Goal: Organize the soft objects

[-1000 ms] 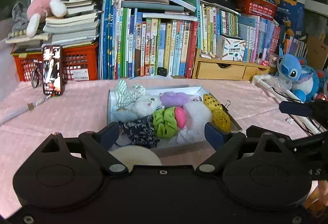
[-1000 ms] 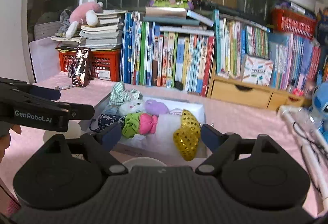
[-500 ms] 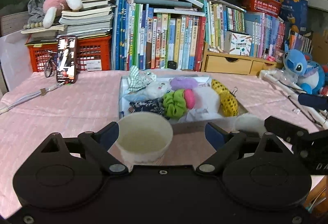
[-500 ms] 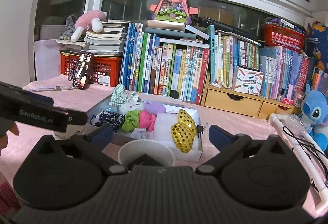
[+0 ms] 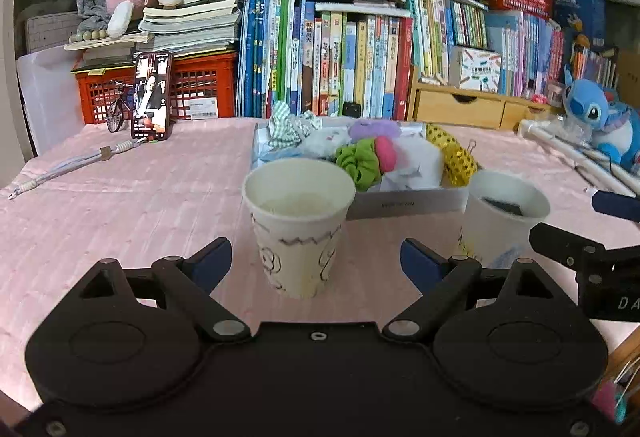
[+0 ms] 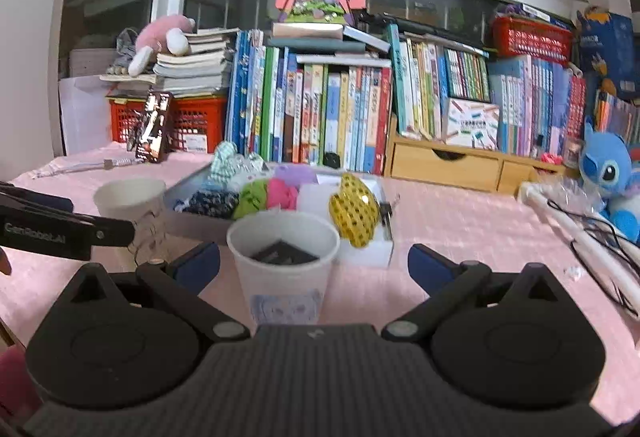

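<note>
A white paper cup with pen doodles [image 5: 298, 233] stands on the pink cloth between the fingers of my left gripper [image 5: 316, 261]. The gripper is open and its pads are clear of the cup. A second paper cup [image 6: 284, 265] with a dark object [image 6: 284, 253] inside stands between the fingers of my right gripper [image 6: 314, 269], which is also open and not touching it. Behind both cups is a shallow white box [image 5: 400, 199]. It holds a green scrunchie [image 5: 358, 163], a pink one [image 5: 386, 155], a purple one [image 5: 374, 129], a yellow sequin piece [image 6: 354, 211] and checked fabric [image 5: 292, 125].
A row of upright books [image 5: 340, 65] and a red crate [image 5: 200, 85] line the back of the table. A phone [image 5: 151, 95] leans there, with a cord [image 5: 76, 163] lying to the left. White tubes [image 6: 568, 221] and a blue plush [image 6: 608, 177] lie at the right.
Both views have sunk toward the table and drawn back from the box. Each cup, at first only a rim under the fingers, now stands whole between them.
</note>
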Available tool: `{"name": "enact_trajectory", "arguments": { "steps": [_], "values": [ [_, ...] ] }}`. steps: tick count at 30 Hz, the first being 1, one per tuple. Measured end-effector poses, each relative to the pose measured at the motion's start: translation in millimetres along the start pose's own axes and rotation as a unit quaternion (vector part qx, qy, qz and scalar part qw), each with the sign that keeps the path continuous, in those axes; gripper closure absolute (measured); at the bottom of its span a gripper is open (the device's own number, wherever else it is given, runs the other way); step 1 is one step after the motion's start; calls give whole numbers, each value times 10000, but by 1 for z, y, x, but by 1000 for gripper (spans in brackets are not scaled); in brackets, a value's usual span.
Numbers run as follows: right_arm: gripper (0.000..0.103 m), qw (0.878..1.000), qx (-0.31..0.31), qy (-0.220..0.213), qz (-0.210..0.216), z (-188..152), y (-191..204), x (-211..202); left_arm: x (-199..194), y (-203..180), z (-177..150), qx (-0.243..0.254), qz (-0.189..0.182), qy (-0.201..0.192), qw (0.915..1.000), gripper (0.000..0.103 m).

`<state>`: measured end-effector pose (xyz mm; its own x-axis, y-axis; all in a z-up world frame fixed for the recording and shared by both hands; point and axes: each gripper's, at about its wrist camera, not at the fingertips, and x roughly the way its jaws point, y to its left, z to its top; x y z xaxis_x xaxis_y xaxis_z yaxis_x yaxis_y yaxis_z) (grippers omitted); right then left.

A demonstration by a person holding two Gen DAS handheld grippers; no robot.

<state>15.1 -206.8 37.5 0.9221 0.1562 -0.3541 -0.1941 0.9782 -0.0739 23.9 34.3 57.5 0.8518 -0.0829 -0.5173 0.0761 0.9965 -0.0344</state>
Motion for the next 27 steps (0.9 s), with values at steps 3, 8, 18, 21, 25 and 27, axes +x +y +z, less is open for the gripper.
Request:
{"name": "enact_trajectory", "arguments": {
  "steps": [3, 8, 18, 21, 25, 27],
  "values": [
    [0, 10000, -6, 68, -42, -8, 0, 1, 2, 0, -9, -13, -7, 60, 10000, 12],
    [0, 9996, 81, 274, -78, -24, -1, 4, 7, 1, -22, -63, 44, 197, 9998, 12],
    [0, 9984, -110, 531, -147, -47, 5, 13, 28, 3, -45, -175, 137, 507, 9985, 12],
    [0, 9977, -119, 642, -155, -53, 6, 17, 35, 1, -50, -160, 169, 563, 9981, 11],
    [0, 9970, -134, 735, -177, -57, 5, 21, 39, -5, -53, 56, 258, 482, 9985, 9],
    [0, 9968, -122, 771, -194, -59, 4, 22, 40, -7, -54, 84, 253, 466, 9986, 8]
  ]
}}
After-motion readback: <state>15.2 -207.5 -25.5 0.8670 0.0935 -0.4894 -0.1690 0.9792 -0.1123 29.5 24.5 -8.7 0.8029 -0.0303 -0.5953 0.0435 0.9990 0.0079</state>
